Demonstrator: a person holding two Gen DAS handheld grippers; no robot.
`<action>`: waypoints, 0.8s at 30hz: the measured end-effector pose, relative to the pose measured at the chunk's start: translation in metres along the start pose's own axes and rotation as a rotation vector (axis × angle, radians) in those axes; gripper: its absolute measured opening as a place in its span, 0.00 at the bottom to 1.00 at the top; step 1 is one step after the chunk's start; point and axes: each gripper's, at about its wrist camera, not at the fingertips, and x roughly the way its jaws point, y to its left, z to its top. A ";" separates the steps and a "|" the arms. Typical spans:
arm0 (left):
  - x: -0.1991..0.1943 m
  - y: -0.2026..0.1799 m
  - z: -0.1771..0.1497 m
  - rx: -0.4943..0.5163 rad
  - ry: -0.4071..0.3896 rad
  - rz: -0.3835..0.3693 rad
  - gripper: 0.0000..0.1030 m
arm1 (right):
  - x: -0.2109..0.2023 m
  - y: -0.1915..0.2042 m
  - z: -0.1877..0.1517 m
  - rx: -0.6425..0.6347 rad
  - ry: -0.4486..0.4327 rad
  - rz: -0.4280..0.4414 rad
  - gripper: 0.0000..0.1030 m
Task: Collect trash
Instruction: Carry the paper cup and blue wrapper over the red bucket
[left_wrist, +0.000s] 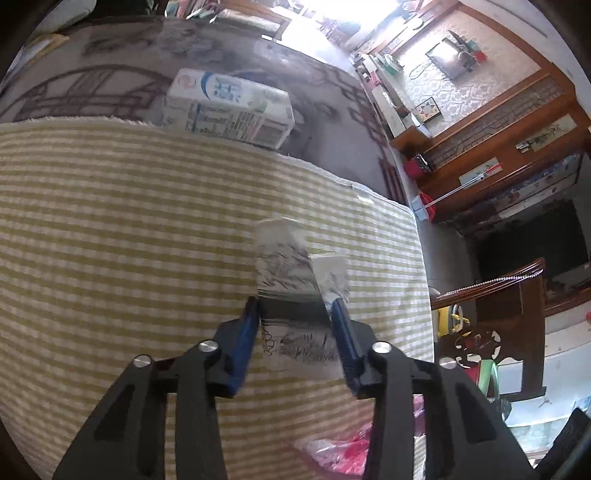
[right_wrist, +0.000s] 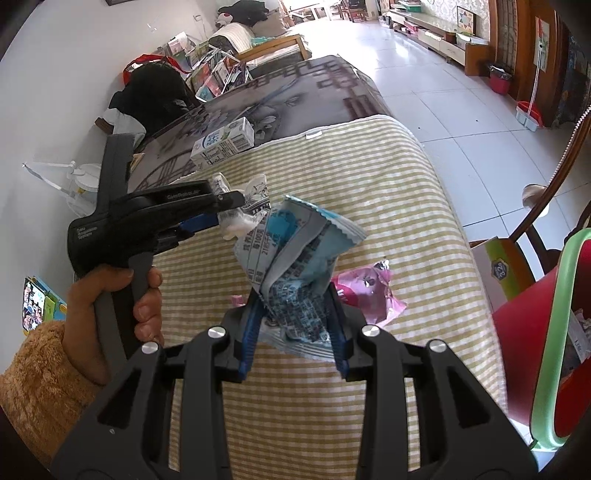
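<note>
A yellow-and-white checked cloth (right_wrist: 369, 177) covers the surface under both grippers. Beyond the jaws, past the cloth's far edge, a white and blue carton (left_wrist: 229, 107) lies on its side on a grey patterned cover (right_wrist: 295, 92).

Just past the right gripper's jaws, on the cloth, lies a crumpled pink wrapper (right_wrist: 365, 291), shiny and torn at its edges.

The right gripper (right_wrist: 295, 314) is closed on a blue and white wrapper (right_wrist: 295, 254): creased, printed with dense dark text, with a zigzag-cut top edge that fans out above the blue pads.

The left gripper (left_wrist: 295, 314), held by a hand (right_wrist: 110, 295) in a fuzzy brown sleeve, has its jaws drawn in on a white wrapper (left_wrist: 291, 266) with black sketch-like markings, folded and crumpled; it stands up out of the jaws, clear of the cloth. Blur makes it hard to be sure, but the blue pads seem to press both its sides.
</note>
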 end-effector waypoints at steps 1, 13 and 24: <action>-0.010 0.000 -0.002 0.016 -0.037 0.023 0.34 | -0.001 0.001 0.000 -0.004 -0.004 0.002 0.32; -0.132 0.016 -0.033 0.119 -0.273 0.174 0.34 | 0.002 0.038 0.013 -0.104 -0.022 0.064 0.32; -0.169 0.010 -0.056 0.131 -0.357 0.213 0.35 | -0.025 0.074 0.014 -0.227 -0.095 0.100 0.32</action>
